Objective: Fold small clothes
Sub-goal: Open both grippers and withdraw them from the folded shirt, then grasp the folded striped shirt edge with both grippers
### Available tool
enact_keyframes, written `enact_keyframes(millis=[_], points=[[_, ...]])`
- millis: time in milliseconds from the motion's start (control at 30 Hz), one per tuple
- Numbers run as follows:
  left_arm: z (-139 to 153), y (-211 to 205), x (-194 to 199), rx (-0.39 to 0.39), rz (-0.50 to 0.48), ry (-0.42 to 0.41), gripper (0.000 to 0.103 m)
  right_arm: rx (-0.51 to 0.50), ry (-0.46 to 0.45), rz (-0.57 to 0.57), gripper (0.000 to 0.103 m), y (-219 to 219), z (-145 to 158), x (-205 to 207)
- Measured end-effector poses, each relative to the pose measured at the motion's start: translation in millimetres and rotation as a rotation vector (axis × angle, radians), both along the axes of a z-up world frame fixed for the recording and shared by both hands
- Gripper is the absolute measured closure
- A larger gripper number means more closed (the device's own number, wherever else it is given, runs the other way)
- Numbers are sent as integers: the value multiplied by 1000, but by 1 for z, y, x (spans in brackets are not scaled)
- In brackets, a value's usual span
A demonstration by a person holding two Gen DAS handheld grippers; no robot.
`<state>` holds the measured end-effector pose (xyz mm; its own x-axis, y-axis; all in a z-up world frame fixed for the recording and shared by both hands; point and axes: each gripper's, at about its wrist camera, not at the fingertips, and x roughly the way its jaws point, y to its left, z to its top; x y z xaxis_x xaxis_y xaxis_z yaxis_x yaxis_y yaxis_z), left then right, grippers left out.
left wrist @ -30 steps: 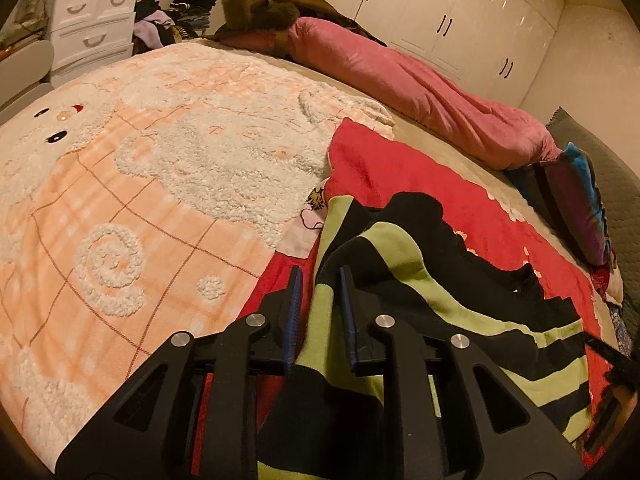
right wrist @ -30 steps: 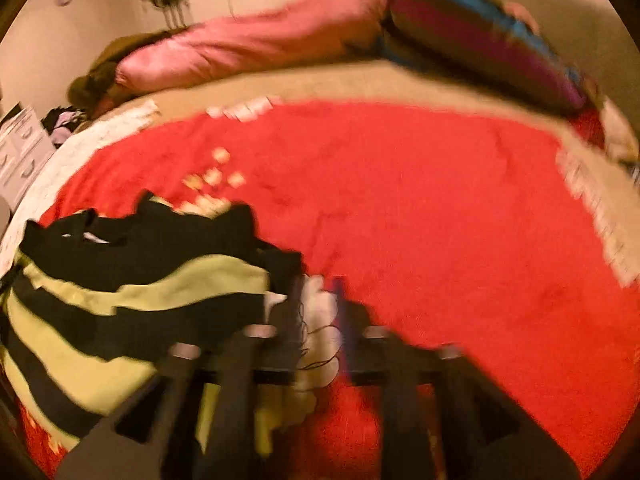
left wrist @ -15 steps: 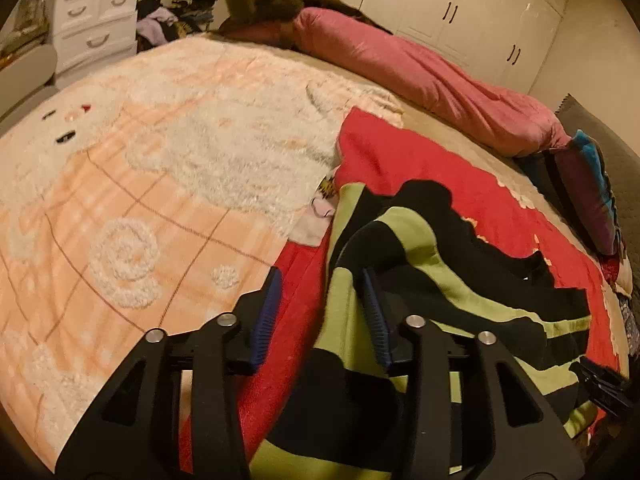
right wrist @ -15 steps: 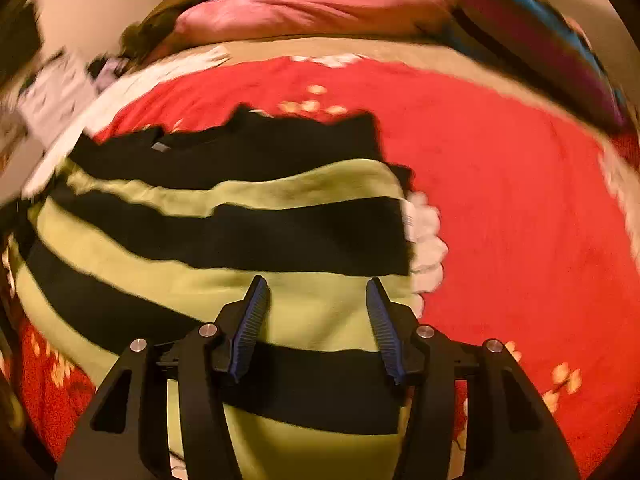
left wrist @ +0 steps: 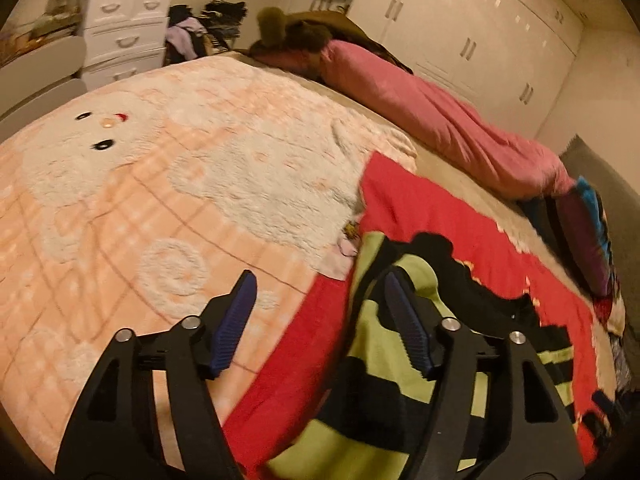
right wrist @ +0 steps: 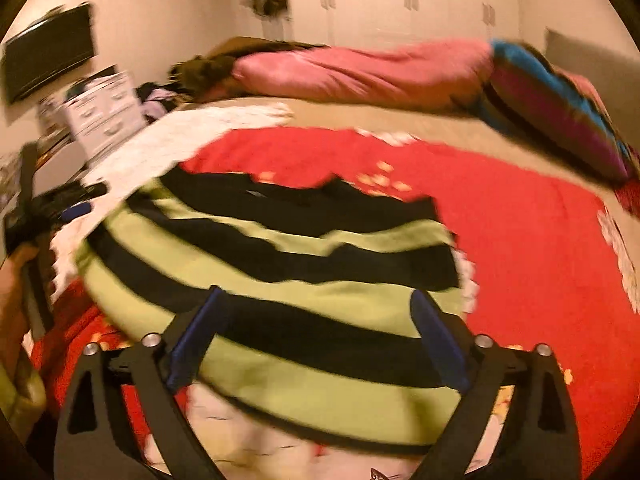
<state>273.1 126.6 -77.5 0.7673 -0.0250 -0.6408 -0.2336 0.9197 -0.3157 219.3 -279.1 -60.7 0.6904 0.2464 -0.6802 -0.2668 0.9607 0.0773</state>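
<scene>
Warm, yellowish indoor light fills both views, fairly dim, with glare on the glossy wardrobe doors at upper right of the left view. Both frames bulge like fisheyes, with dark corners. The right view is smeared by motion blur throughout; the left is only slightly soft.

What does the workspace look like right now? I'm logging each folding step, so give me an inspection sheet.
Surface: bed with a red blanket beside a peach blanket.
Job's things: black-and-green striped garment lying on the red blanket.
Clutter: pink duvet, striped pillow.
Grippers: left gripper and right gripper have just been opening; both open, gripping nothing.
Cables: nothing seen.
Surroundings: white drawers, white wardrobes, wall screen.
</scene>
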Motion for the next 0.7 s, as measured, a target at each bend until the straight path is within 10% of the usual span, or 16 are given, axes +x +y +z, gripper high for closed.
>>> enact_keyframes(millis=[700], points=[[-7, 62, -28, -88, 157, 8, 22, -304, -65, 450, 8, 252, -56, -5]])
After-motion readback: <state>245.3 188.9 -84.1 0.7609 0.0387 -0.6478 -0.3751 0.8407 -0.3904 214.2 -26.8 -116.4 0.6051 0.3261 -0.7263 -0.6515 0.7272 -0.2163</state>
